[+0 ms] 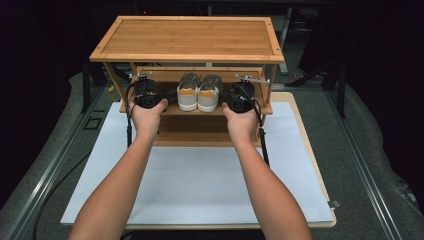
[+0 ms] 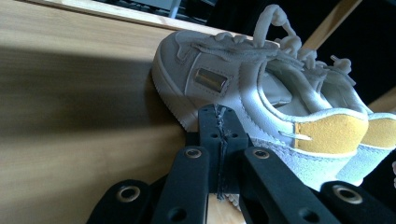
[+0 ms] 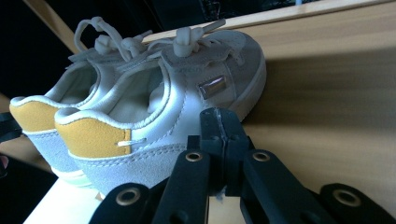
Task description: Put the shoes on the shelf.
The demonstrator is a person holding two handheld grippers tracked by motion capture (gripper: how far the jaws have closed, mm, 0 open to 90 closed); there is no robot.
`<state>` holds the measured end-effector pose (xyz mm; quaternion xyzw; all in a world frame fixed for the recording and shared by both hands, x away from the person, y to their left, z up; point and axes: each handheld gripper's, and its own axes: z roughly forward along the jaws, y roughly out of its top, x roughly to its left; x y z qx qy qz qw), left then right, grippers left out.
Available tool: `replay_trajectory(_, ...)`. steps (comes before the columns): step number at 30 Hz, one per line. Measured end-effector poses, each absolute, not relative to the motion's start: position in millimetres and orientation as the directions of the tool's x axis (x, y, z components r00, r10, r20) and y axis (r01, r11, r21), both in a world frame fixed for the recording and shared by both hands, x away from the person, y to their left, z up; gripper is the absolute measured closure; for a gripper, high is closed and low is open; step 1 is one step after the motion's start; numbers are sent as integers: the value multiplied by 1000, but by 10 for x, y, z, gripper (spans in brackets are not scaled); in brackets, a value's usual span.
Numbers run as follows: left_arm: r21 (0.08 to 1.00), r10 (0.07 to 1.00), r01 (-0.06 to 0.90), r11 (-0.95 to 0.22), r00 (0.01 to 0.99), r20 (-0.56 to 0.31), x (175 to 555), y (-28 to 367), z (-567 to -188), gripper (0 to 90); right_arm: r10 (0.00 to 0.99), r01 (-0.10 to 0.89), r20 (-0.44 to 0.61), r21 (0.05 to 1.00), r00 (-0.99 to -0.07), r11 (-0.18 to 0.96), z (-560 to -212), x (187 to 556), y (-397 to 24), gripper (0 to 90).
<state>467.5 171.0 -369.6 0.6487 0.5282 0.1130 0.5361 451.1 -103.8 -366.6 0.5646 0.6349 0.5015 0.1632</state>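
Sitting on the middle shelf of a bamboo shoe rack: a pair of white sneakers with yellow heel tabs, heels toward the person, dead centre at 12 o'clock above the white mat. Flanked by both hands, left hand at 9 o'clock of the pair, right hand at 3 o'clock, each wrapped around a black tool resting at the shelf's front edge. Left gripper with jaws pressed together, nothing pinched between them, tips right up against the sole of the nearest sneaker; can't tell if actually touching. Same deal for the right gripper: jaws closed flat on each other, empty, nosed in just beside the other sneaker below its little metal badge. Laces loosely knotted on top, wooden shelf board running off behind the toes. Cables trailing down from both tools over the mat.
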Motion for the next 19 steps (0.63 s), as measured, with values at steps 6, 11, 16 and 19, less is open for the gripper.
replay_trajectory(6,814,803,566,130,421,-420,4769,1706,-3718,900,881,550,368,820,-296,-158,-3683,4647,-1046,900)
replay_trajectory(11,811,809,566,149,402,-429,4861,1672,-3734,900,889,563,357,814,-287,-145,-3685,4716,-1043,900)
replay_trajectory(16,829,825,546,120,409,-389,4790,1728,-3727,891,887,548,370,819,-276,-171,-3702,4733,-1051,863)
replay_trajectory(19,823,810,548,152,408,-421,4686,1751,-3750,856,892,520,353,838,-283,-167,-3684,4616,-1072,826)
